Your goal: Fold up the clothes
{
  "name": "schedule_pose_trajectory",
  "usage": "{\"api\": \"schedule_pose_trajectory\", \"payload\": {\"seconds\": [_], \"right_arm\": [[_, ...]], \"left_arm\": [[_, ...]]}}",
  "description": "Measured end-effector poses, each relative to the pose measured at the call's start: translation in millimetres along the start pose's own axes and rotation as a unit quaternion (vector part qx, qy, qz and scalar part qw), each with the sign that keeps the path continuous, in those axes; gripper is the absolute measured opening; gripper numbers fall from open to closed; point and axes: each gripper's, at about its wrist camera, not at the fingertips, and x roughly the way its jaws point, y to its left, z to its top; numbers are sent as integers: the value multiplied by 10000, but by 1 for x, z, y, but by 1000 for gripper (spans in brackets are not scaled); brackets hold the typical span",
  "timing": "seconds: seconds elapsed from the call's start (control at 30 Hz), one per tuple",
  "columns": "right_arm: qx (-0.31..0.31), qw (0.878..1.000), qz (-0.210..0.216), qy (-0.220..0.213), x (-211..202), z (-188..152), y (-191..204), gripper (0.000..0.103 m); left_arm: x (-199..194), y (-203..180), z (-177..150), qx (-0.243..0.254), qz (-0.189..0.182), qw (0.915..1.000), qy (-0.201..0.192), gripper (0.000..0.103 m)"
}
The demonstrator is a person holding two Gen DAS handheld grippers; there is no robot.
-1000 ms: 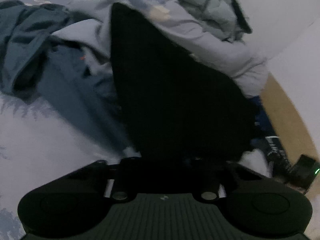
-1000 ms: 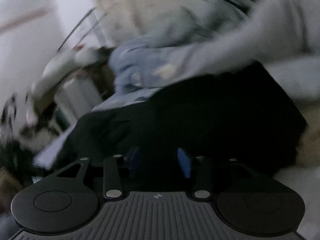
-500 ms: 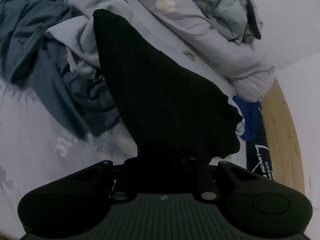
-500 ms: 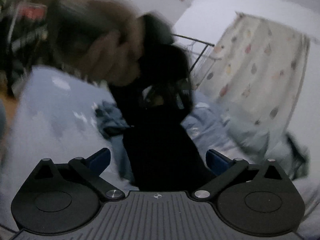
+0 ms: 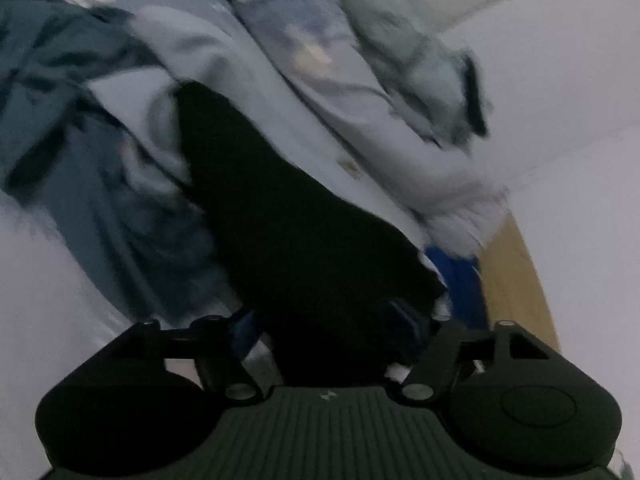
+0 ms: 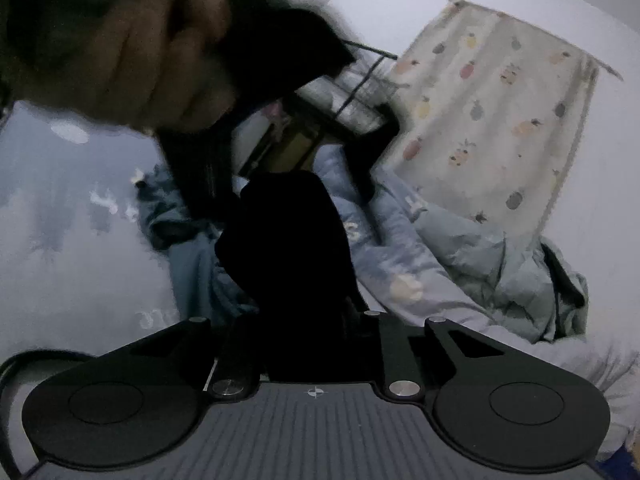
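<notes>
The black garment (image 5: 288, 216) fills the centre of the left wrist view, running as one long dark band from the gap between the left gripper (image 5: 326, 320) fingers at the bottom centre up toward the upper left, where its far end overlaps a pale grey garment (image 5: 192, 64). The left gripper's blue pads (image 5: 404, 314) stand apart with the cloth lying between them, so it looks released or only loosely around the fabric; motion blur makes it hard to be sure the pads are clear of it.

In the right wrist view the same black garment (image 6: 288, 240) rises from between the right gripper (image 6: 300, 320) fingers at the lower centre toward the frame's middle, its long axis nearly straight ahead of the camera. Here the fingers are drawn in close on either side of the cloth, clenched on it as far as the dark fabric lets one see. A bare hand (image 6: 132, 52) looms blurred in the upper left.

So the garment hangs mainly from the right gripper, stretched lengthwise above the patterned bedsheet (image 6: 60, 208) and the crumpled blue-grey clothes (image 5: 60, 92). The next fold probably depends on the left gripper regrasping along that long axis, away from the end the right one holds.
</notes>
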Motion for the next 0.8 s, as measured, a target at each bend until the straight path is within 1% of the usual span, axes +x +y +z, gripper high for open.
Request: {"api": "schedule_pose_trajectory", "payload": {"seconds": [0.07,0.13,0.17,0.23,0.27,0.3,0.33,0.37,0.4,0.43,0.47,0.53,0.63,0.7,0.73,0.8], "right_arm": [[149,9999,73,-24,1,-1,-12,20],[275,9995,112,-101,-1,0,-19,19],[303,9994,130,-144,-3,0,-21,19],[326,9991,185,-217,-8,1,-24,19],[355,9988,221,-256,-11,0,-26,19],[352,9987,248,-281,-12,1,-28,18],[323,9986,290,-306,-15,1,-28,18],[275,9985,359,-316,-19,0,-28,18],[210,9985,407,-303,-20,1,-26,18],[162,9984,447,-292,-22,1,-23,18],[126,9983,497,-285,-26,0,-20,18],[-1,9976,618,-318,-36,1,-12,18],[-115,9946,942,-425,-59,12,4,18],[-31,9913,1221,-485,-78,22,13,18],[96,9891,1383,-504,-87,28,17,18],[523,9817,1753,-528,-107,44,22,18]], "left_arm": [[5,15,8,-184,-14,9998,-123,89],[12,27,15,-325,-45,9992,-217,90],[17,30,20,-320,-53,9992,-233,90],[27,34,31,-308,95,9991,-273,90],[31,34,35,-352,106,9988,-329,90],[34,35,39,-396,116,9984,-386,79],[38,36,43,-442,117,9980,-434,63],[40,36,44,-482,61,9979,-421,39],[39,31,44,-389,132,9984,-393,28],[37,25,43,-286,204,9987,-373,26],[29,19,41,-125,274,9987,-408,23],[8,14,35,-67,297,9984,-486,21],[-36,16,26,-143,166,9975,-675,20],[-69,16,16,-173,191,9969,-742,20],[-89,15,7,-212,284,9966,-750,20],[-123,17,-6,-338,411,9953,-810,20]]}}
